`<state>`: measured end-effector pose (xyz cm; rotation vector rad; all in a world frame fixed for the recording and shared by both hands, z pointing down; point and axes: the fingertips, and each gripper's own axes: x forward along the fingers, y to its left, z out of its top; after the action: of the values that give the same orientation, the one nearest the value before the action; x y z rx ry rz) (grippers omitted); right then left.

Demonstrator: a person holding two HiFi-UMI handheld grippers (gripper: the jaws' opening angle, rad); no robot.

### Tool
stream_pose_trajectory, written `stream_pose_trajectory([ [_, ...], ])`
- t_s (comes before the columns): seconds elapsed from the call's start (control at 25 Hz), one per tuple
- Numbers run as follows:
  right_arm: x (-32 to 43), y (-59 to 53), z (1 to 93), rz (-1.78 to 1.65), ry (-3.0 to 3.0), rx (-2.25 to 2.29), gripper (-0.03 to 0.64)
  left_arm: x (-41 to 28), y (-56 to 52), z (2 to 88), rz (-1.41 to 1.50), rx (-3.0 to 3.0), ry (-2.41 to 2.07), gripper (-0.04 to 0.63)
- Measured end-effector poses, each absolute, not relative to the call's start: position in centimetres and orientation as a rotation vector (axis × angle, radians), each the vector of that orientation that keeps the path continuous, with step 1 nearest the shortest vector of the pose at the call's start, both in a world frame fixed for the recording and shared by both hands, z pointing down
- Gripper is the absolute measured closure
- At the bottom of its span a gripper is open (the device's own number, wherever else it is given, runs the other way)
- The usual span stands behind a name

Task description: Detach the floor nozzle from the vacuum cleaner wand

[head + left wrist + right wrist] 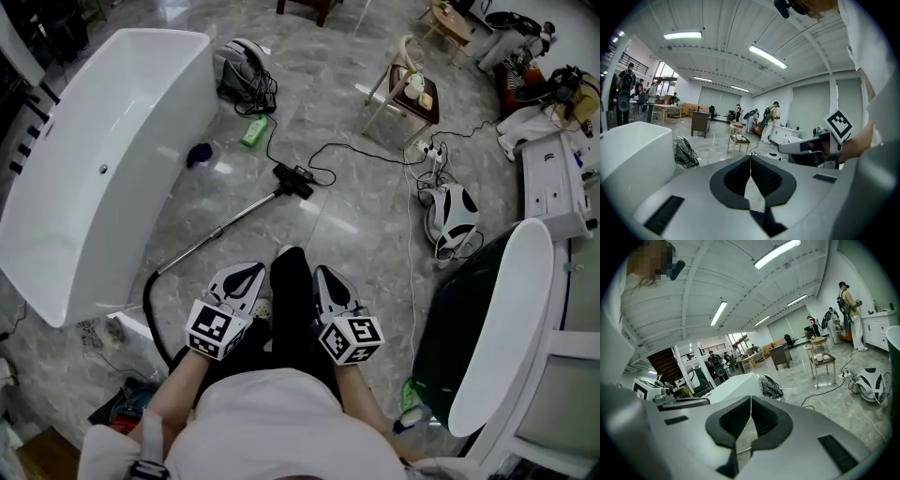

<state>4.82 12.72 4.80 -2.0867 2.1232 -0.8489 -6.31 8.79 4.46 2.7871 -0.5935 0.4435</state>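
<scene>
The grey floor [361, 211] carries a white bathtub [112, 141]. Beside the bathtub lie a wand [220, 230], its nozzle [293, 180] and a bottle [254, 131].

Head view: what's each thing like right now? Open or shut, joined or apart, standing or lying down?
Left tool: shut, holding nothing.
Right tool: shut, holding nothing.
Floor nozzle: joined to the wand, on the floor.
Wand: lying on the floor, not held.
Green bottle: lying on its side.
Stool: standing upright.
</scene>
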Motion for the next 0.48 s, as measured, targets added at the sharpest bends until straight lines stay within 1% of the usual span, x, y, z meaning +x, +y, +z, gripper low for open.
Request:
stream_pose_trajectory([
  [0.2,7.0,8.9,4.8,-0.832,2.176,-2.045,0.601,-4.5,5.7,4.8,0.443,2.762,-0.653,0.584],
  [0.48,12.2,2.2,4.3,-0.809,2.219,-2.011,0.601,0.5,-0.5,3.1,0.412,2.787,-0.702,0.584],
])
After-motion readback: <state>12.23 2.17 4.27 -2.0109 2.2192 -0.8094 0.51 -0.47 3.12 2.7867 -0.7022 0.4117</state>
